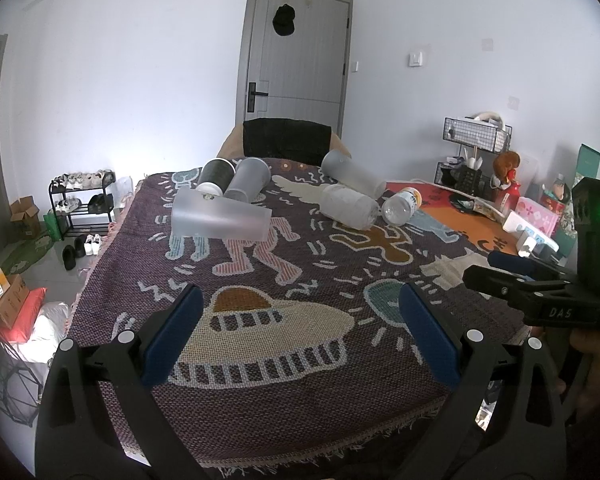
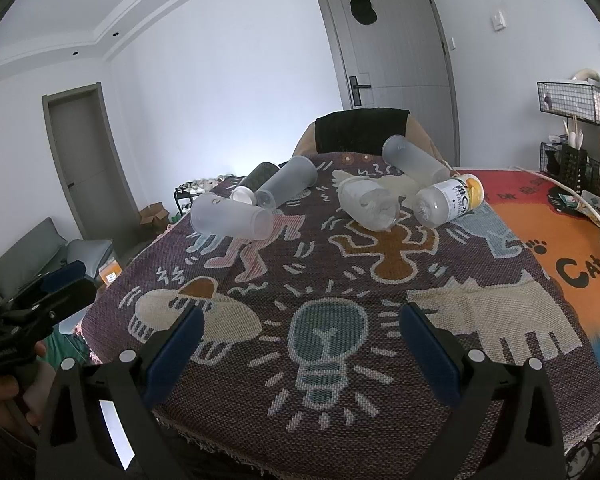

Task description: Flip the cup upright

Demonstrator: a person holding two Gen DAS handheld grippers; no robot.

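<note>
The nearest frosted cup (image 1: 220, 220) lies on its side on the patterned blanket (image 1: 300, 400), at the far left, just in front of a dark cup (image 1: 216, 176) and a second frosted cup (image 1: 249, 179) that also lie down. Both the left gripper (image 1: 300, 336) and the right gripper (image 2: 302, 340) hover near the front edge, well apart from the cup, fingers spread wide and holding nothing. I think the best way is to approach the cup's middle from above, close across its body without pushing the neighbours, then lift before turning it onto its base.

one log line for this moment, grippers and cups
left gripper: open, empty | right gripper: open, empty | frosted cups: all lying on sides on blanket | none upright | phase: pre-reach
</note>
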